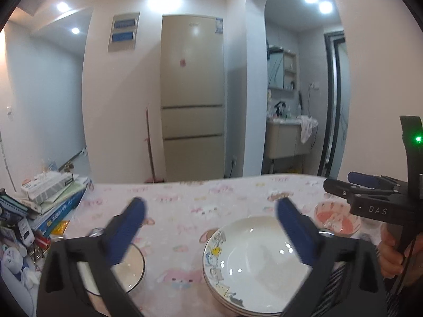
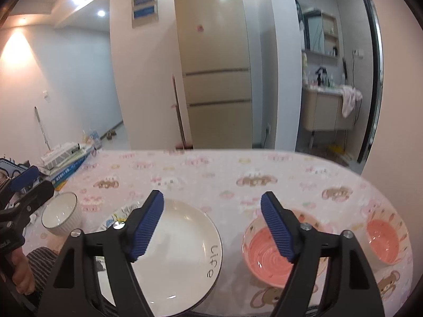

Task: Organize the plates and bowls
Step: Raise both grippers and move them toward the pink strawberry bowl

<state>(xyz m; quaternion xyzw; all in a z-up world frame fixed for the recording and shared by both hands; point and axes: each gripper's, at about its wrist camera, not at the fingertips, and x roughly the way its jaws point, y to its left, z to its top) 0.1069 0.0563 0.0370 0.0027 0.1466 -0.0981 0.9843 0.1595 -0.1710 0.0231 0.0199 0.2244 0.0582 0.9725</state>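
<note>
- Left wrist view: the left gripper (image 1: 210,212) hangs above the table (image 1: 185,198) with its blue fingers spread wide and nothing between them.
- Below its right finger sits a stack of deep white plates (image 1: 253,266) with a cartoon print on the rim.
- Under its left finger stands a white bowl (image 1: 132,269) with a dark rim, partly hidden by the finger.
- A pink bowl (image 1: 335,220) lies further right, partly behind the right gripper (image 1: 343,182); from here I cannot tell how its fingers stand.
- A pile of books and boxes (image 1: 50,198) crowds the table's left end.
- Right wrist view: the right gripper (image 2: 211,206) hovers with fingers spread apart, empty.
- Under its left finger is a white plate (image 2: 185,253) with lettering on the rim, resting on other dishes.
- A pink bowl (image 2: 267,259) sits under its right finger; a second pink bowl (image 2: 387,240) stands just beside it.
- A ribbed white bowl (image 2: 62,218) stands at left, near the left gripper (image 2: 26,185).
</note>
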